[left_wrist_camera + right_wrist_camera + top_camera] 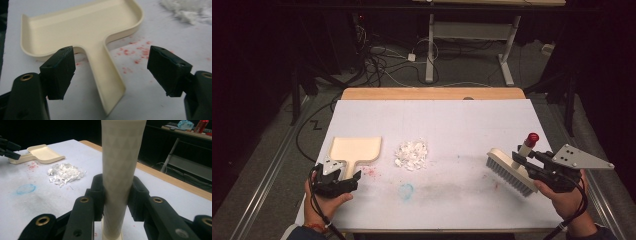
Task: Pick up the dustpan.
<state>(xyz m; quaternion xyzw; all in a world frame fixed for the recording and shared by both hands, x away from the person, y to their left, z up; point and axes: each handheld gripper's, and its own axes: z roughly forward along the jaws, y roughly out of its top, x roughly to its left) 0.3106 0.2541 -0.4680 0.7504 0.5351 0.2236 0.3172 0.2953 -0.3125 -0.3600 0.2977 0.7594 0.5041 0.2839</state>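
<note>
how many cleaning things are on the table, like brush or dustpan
2: a cream dustpan lying flat at the left, left of the white scrap pile, and a brush at the right, its handle clamped in the right tool.

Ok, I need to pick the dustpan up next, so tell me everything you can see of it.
The dustpan is cream-coloured, plastic-looking, with a shallow flat tray, a raised rim round three sides and a flat handle pointing toward the person. It lies empty and flat on the white table cover, left of the white scraps. The left gripper straddles the handle, jaws open, not touching it.
</note>
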